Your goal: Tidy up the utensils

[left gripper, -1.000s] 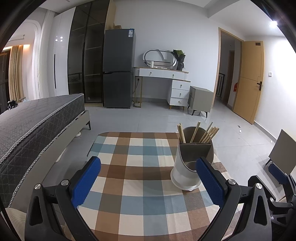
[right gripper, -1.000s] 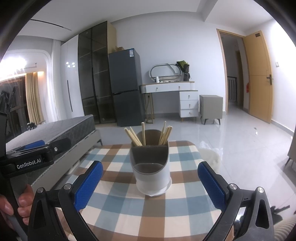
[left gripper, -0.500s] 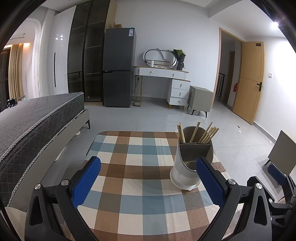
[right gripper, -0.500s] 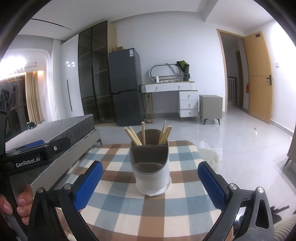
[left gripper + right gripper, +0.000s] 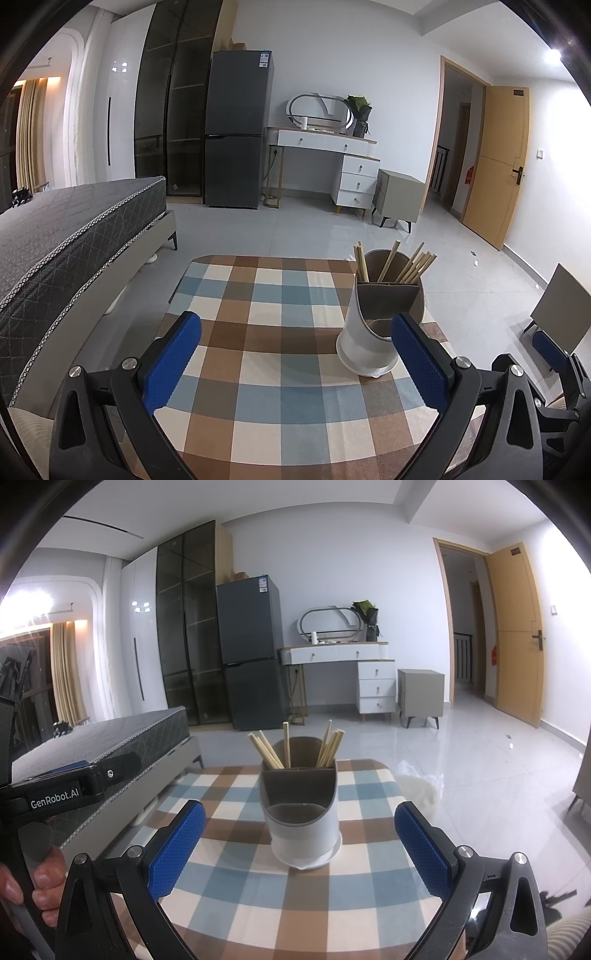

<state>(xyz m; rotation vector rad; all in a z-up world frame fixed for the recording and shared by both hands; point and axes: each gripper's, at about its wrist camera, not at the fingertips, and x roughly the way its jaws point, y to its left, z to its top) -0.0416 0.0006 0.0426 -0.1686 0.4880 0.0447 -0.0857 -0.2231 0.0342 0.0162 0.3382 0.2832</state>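
Observation:
A white and grey utensil holder (image 5: 301, 821) stands upright on the checked tablecloth (image 5: 295, 893), with several wooden chopsticks (image 5: 273, 751) sticking up from its rear compartment. Its front compartment looks empty. My right gripper (image 5: 300, 843) is open, blue pads wide apart, with the holder centred just beyond them. My left gripper (image 5: 295, 360) is also open and holds nothing. In the left wrist view the holder (image 5: 373, 332) stands to the right, near the right fingertip (image 5: 417, 358), and the chopsticks (image 5: 404, 264) lean apart.
The small table (image 5: 258, 280) has a bed (image 5: 74, 236) close on its left and open tiled floor (image 5: 461, 266) on its right. A hand (image 5: 35, 886) holding the left gripper shows at the left of the right wrist view. A fridge, dresser and door stand far back.

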